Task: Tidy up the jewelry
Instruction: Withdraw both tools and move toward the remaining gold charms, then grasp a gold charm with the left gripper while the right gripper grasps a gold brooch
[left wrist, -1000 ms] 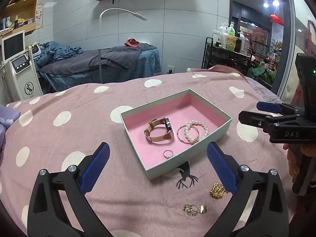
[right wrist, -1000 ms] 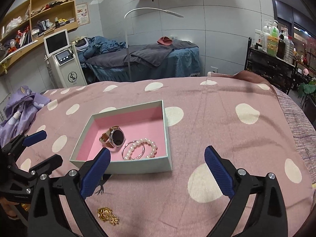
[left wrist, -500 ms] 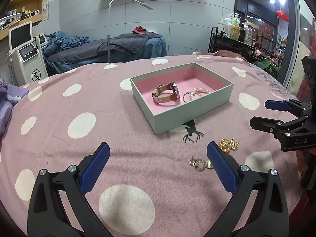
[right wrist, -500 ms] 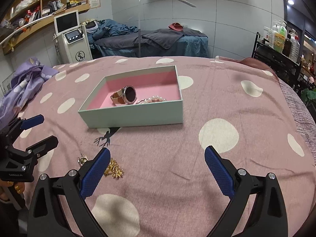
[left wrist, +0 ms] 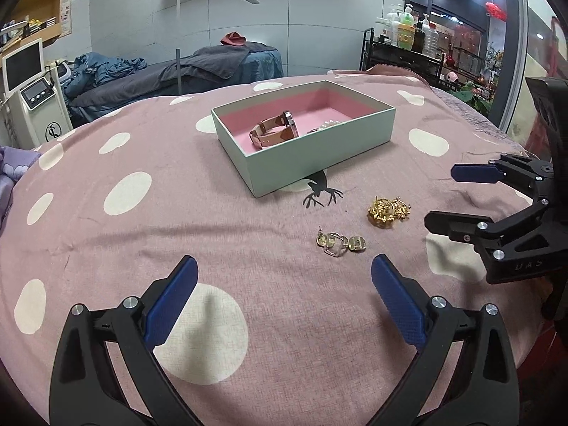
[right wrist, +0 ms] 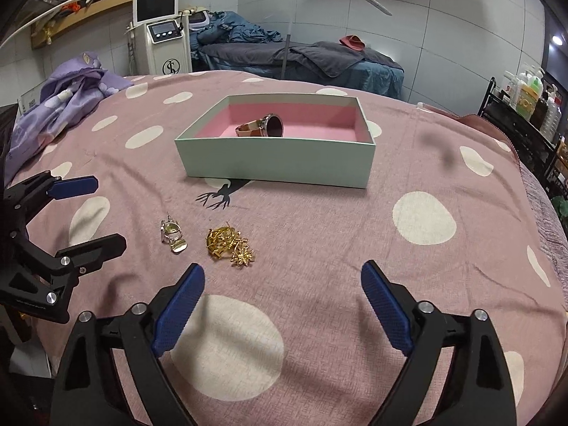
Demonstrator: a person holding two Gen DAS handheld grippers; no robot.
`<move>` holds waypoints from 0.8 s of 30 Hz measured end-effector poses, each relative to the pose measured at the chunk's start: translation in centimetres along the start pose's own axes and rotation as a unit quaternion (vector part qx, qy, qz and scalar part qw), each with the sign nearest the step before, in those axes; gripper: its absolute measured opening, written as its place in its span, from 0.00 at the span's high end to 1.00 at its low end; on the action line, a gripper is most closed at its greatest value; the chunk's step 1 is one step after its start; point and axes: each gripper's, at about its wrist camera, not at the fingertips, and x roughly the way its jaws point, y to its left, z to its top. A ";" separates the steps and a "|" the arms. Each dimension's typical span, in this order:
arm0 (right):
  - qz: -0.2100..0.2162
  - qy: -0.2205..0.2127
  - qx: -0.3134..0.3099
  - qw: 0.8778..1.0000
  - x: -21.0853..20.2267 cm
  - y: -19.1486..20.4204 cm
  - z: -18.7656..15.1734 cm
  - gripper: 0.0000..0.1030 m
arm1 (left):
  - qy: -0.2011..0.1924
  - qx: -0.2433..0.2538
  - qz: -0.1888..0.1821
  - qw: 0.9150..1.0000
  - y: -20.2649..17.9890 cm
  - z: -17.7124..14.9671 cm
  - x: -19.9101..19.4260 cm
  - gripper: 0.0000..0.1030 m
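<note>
A: Left wrist view first. What's where?

B: The left tool (left wrist: 282, 298) hovers spread wide over the bed (left wrist: 106, 241), pinching nothing. Just ahead lie the earrings (left wrist: 340, 243), and beside them, a little farther off, a gold brooch (left wrist: 387, 211). The right tool (left wrist: 451, 198) comes in from the side, near the brooch, also spread and empty. The box (left wrist: 319, 158) sits beyond, with a watch (left wrist: 275, 132) inside and pearls (left wrist: 328, 125) just peeping over its wall.

A: And the right wrist view?

B: Same story from the other side. The right tool (right wrist: 282, 300) is spread, nothing between its fingers; the brooch (right wrist: 230, 246) lies just ahead and to the left, the earrings (right wrist: 172, 236) beside it. The left tool (right wrist: 94, 213) stands spread near the earrings. Only the watch (right wrist: 262, 127) shows in the box (right wrist: 277, 159) from here.

A: How will the loose bits handle?

B: Light, small and hard, I'd judge, and lying on soft cloth (so they may sink or slide away under a finger). The brooch looks spiky; pinch it across its bulky middle, not a thin prong. The earrings look like separate pieces touching, so take them by a flat square face, gently
</note>
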 end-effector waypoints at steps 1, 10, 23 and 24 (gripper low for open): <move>0.004 0.005 -0.004 1.000 0.2 0.1 0.0 0.31 | 0.003 0.001 -0.005 1.000 -0.1 -0.1 0.1 0.13; 0.005 0.036 -0.038 0.999 1.8 1.7 0.4 0.57 | 0.030 0.023 -0.024 0.999 -1.0 -0.3 1.4 0.40; 0.021 0.045 -0.033 0.998 3.0 1.8 1.4 0.83 | 0.043 0.055 -0.039 0.997 -2.2 1.0 3.7 0.67; 0.022 0.046 -0.032 0.998 3.0 1.8 1.4 0.83 | 0.044 0.055 -0.043 0.997 -2.3 1.1 3.8 0.69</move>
